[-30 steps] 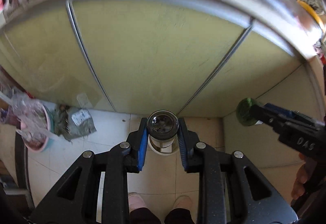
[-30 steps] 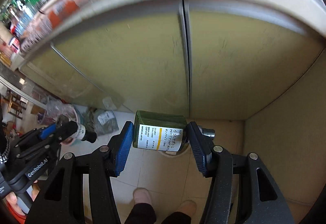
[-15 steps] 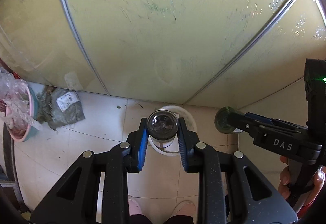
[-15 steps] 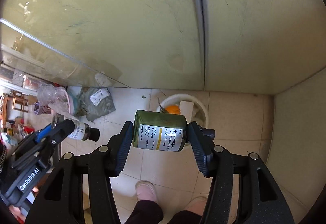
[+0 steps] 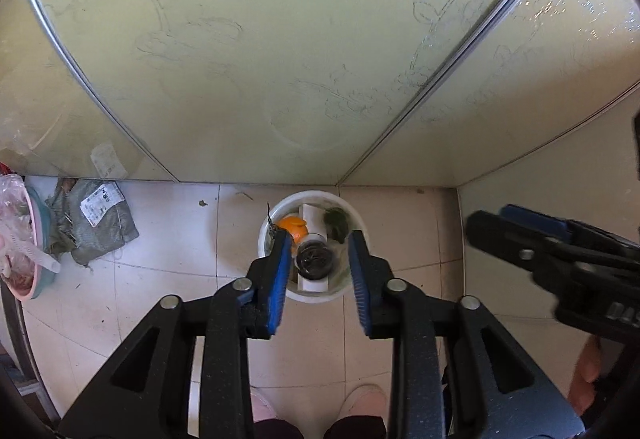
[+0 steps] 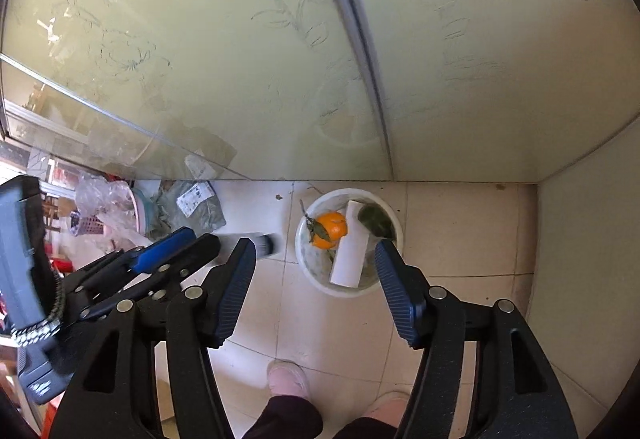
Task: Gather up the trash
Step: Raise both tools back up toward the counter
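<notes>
Home: tiled floor (image 5: 172, 239), etched-glass doors (image 5: 240, 59)

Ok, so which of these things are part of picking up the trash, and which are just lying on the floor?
Part of the job: white bin; small bottle; green bottle, orange and white box in the bin.
Just lying about: grey bag by the glass door; pink basin with plastic in it.

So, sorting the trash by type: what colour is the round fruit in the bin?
Orange fruit with green leaves, clearest in the right wrist view.
</notes>
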Motion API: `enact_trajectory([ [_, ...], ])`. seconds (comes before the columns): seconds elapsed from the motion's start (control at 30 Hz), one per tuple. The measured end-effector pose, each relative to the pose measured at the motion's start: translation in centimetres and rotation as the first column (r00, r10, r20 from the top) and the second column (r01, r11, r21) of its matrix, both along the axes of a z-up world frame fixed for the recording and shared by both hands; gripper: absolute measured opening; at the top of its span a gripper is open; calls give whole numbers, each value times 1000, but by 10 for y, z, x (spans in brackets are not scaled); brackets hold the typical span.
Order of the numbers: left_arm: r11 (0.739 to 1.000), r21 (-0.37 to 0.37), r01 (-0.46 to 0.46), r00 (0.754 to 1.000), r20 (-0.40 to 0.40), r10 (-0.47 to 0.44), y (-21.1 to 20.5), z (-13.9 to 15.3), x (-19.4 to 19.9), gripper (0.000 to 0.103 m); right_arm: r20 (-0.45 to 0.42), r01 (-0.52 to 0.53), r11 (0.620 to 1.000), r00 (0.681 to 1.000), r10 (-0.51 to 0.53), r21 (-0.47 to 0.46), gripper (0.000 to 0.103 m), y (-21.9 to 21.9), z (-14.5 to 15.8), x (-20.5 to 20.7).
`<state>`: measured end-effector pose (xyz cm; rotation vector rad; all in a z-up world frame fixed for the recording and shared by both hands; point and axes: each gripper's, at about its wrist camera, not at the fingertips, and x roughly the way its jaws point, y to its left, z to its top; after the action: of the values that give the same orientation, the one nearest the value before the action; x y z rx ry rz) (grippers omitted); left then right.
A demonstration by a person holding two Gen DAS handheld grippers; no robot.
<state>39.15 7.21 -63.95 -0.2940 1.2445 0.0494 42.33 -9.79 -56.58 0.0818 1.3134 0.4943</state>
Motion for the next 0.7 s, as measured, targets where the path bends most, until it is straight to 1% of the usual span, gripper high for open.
enact_trajectory([
  [0.1, 1000, 5, -8, 1000, -12, 8, 0, 4, 0, 34, 8, 18, 1000, 1000, -17, -8, 58, -5, 8, -1],
  [0.17, 1000, 13, -11, 1000, -15, 11, 0, 14, -2, 34, 17, 28, 1000, 999, -27, -10, 58, -9, 17, -3],
  [0.23, 1000, 30, -11, 1000, -7, 11, -1, 33, -5, 34, 36, 34, 999, 999, -33, -18, 58, -12, 31, -5],
  [0.33, 998, 67, -1, 1000, 21, -1, -6, 74, -11, 34, 73, 38, 999, 997, -36, -26, 58, -17, 65, -10],
  [0.43, 994, 112, 14, 997, 71, -22, -13, 135, -22, 34, 130, 43, 999, 991, -39, -25, 58, -26, 115, -18],
  [0.53, 990, 138, 3, 991, 135, -22, -20, 211, -38, 35, 203, 50, 999, 978, -46, -14, 58, -38, 177, -31],
  [0.57, 990, 142, -5, 988, 156, -17, -22, 235, -44, 35, 233, 53, 999, 971, -49, -9, 58, -43, 202, -38],
  [0.67, 987, 151, -47, 971, 237, 10, -28, 314, -67, 39, 311, 56, 998, 949, -59, 18, 58, -59, 269, -57],
  [0.7, 987, 148, -64, 962, 271, 22, -30, 342, -77, 41, 339, 57, 998, 938, -64, 30, 58, -65, 293, -64],
])
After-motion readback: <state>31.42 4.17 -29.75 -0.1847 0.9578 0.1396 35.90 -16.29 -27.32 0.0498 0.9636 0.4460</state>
